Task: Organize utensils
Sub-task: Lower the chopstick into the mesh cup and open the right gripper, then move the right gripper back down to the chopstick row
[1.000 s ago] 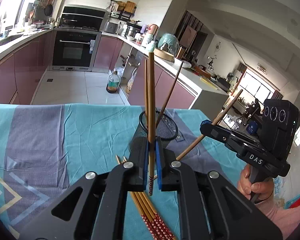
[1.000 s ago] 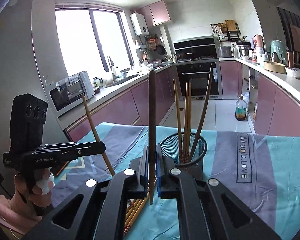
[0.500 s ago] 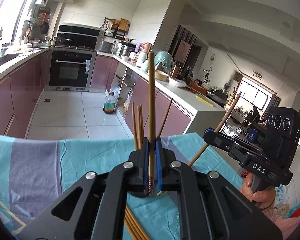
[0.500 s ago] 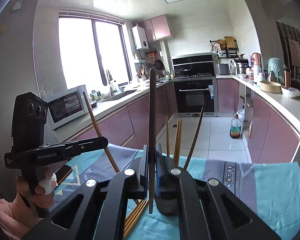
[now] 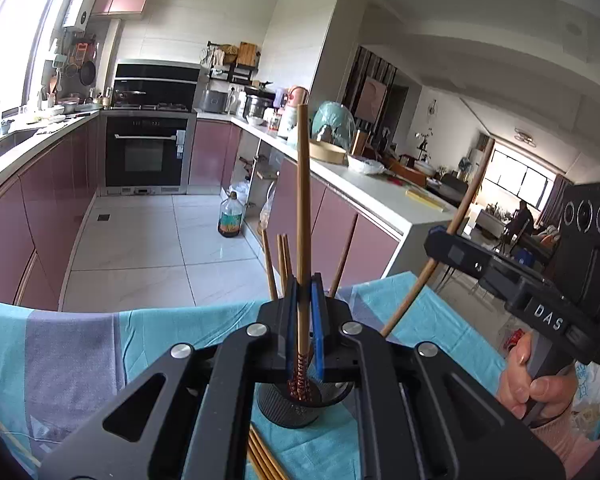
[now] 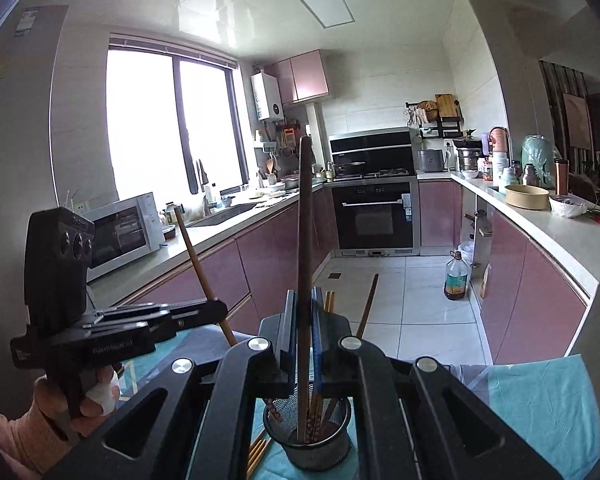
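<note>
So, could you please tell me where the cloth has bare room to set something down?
Bare: the grey and teal cloth left of the mesh holder, and the teal stretch to its right. Crowded: the holder itself, full of chopsticks, and the loose chopsticks lying beside it.

Left tongs were clamped on one upright chopstick, patterned end hanging right over the black mesh holder with a few sticks already in it. Spare chopsticks lay on the teal cloth. Right tongs gripped another, tilted.
</note>
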`<state>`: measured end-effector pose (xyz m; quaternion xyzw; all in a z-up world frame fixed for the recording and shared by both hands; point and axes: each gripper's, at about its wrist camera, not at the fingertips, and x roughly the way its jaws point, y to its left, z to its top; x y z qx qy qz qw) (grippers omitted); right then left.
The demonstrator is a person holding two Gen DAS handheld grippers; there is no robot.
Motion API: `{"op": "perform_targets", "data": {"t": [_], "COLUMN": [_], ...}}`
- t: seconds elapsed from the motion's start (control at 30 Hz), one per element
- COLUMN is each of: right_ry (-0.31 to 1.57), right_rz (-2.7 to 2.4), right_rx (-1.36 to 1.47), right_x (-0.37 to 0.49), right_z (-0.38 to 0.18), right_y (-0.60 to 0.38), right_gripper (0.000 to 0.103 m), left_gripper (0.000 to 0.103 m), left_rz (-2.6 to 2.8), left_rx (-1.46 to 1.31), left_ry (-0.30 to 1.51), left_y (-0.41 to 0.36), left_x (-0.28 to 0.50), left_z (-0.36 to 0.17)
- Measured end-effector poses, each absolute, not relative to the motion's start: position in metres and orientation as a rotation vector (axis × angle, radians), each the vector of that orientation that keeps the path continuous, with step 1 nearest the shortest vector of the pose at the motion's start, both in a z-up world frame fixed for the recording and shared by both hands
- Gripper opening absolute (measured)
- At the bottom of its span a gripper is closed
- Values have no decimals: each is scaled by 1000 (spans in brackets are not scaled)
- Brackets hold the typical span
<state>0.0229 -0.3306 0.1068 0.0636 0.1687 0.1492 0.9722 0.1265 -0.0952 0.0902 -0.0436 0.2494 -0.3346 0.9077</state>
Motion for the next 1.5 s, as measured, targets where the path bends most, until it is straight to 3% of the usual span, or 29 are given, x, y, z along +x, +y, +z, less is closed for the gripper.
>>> {"op": "perform_targets", "data": {"t": [0.77, 1.0, 1.07, 1.17, 1.33, 1.5], "right_ry": [642, 616, 605, 593, 573, 546], "right_rz": [277, 260, 257, 257, 274, 333], "right_rx": [145, 170, 171, 177, 190, 173], "right_x": [78, 75, 72, 66, 51, 26], "right_z": [42, 41, 42, 42, 41, 38], "right_y": [-317, -320, -321, -325, -326, -317], "right_gripper": [8, 19, 29, 30, 36, 46], "left_gripper": [8, 10, 10, 10, 15, 28], "left_rz": [-689, -667, -657, -652, -626, -589], "left_rx": [35, -6, -3, -10, 0, 25], "left_ry": [735, 735, 727, 717, 682, 636], "left_y": [-127, -123, -121, -116, -106, -91], "left_x": [156, 164, 163, 159, 142, 118], "left_z": [37, 33, 33, 34, 36, 36]}}
